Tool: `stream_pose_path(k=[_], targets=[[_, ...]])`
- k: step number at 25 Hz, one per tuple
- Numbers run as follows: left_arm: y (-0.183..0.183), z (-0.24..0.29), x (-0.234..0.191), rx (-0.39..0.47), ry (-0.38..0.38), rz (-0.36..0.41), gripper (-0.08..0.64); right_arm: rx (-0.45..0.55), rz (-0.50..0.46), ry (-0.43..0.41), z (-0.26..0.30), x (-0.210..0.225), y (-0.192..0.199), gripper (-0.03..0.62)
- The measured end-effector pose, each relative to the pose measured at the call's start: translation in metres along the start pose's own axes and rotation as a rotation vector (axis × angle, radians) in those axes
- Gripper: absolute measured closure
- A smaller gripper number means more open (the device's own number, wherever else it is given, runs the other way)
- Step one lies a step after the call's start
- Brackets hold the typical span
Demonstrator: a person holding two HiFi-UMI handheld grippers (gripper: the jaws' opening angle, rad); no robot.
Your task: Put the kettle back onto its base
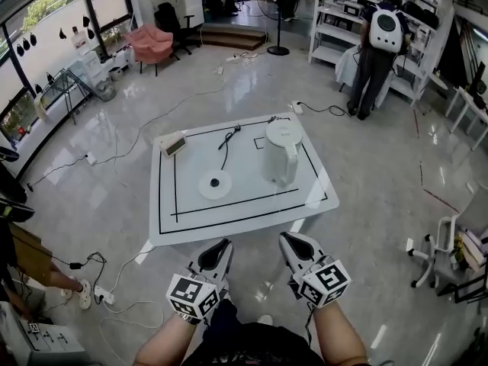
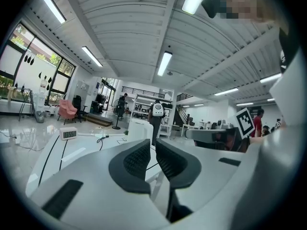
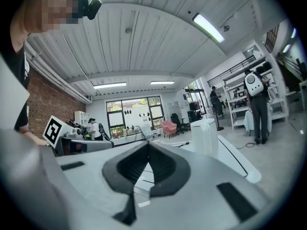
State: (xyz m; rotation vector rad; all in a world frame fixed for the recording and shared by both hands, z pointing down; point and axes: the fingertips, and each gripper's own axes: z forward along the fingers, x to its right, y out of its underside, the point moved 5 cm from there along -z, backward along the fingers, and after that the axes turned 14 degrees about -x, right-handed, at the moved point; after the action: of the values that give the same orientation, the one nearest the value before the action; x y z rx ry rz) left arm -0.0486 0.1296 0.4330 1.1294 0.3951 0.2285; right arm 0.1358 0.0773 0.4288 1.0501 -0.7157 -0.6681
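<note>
A white kettle (image 1: 280, 151) stands upright on the right half of the low white table (image 1: 229, 231). Its round white base (image 1: 214, 183) lies to its left, bare, with a black cord (image 1: 227, 139) running to the table's far edge. Both grippers hover in front of the table's near edge, apart from kettle and base. My left gripper (image 1: 222, 245) has its jaws a narrow slit apart with nothing between them; its own view shows the kettle (image 2: 140, 130) far ahead. My right gripper (image 1: 289, 239) is shut and empty, with the kettle (image 3: 206, 137) ahead to its right.
A small digital clock (image 1: 174, 144) sits at the table's far left corner. Cables and a power strip (image 1: 103, 296) trail on the floor at the left. A person with a white backpack (image 1: 379, 52) stands by shelves at the far right. A white chair (image 1: 438, 250) is at the right.
</note>
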Motion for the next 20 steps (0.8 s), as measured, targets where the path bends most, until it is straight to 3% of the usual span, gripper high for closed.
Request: stream_pose_path(k=[4,6,7,9,10,12,20], targets=[[-0.020,0.025,-0.040,0.000,0.030,0.001,0.503,-0.004,0.015,0.009,0.039,0.012,-0.018,0.583],[-0.031,0.035,-0.062,0.001,0.045,0.012,0.435,0.004,0.012,0.018,0.059,0.013,-0.029,0.566],[-0.036,0.041,-0.073,-0.001,0.048,0.024,0.373,0.012,0.008,0.029,0.070,0.015,-0.035,0.540],[-0.044,0.053,-0.094,-0.011,0.042,0.054,0.242,0.029,-0.005,0.072,0.091,0.020,-0.047,0.427],[-0.048,0.058,-0.104,-0.015,0.041,0.068,0.225,0.036,-0.011,0.102,0.101,0.023,-0.053,0.355],[-0.056,0.067,-0.123,-0.016,0.052,0.086,0.209,0.050,-0.009,0.155,0.119,0.031,-0.064,0.321],[-0.079,0.087,-0.185,-0.025,0.113,0.102,0.207,0.091,0.068,0.240,0.168,0.048,-0.087,0.318]])
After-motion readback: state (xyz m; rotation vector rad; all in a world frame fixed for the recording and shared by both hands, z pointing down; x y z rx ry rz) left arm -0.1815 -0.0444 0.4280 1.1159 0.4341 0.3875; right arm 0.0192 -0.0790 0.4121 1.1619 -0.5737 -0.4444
